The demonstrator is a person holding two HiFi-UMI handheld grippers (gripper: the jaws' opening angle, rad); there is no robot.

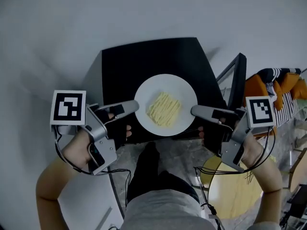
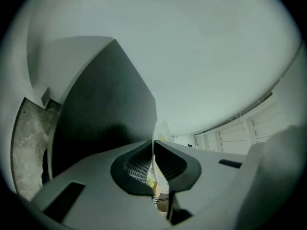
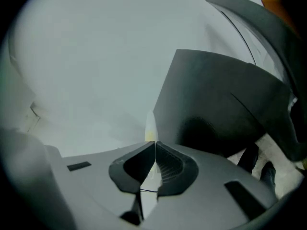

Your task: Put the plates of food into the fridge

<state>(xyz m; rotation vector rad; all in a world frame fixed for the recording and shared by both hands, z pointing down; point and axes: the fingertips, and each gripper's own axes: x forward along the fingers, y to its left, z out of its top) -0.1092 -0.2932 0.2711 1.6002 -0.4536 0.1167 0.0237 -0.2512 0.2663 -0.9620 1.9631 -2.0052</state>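
Black fridge (image 1: 153,61) fills centre frame around the plate (image 1: 145,94); its open door (image 1: 238,80) bars the right; upper left lies free.

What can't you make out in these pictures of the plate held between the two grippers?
- Inside of the black box: the head view looks down on its top.
- What the pale yellow food is: too small in the head view.
- Top of the plate in both gripper views: it is edge-on, and jaws closed on its rim cover it.
- Orange and striped cloth: cut off at the head view's right edge.
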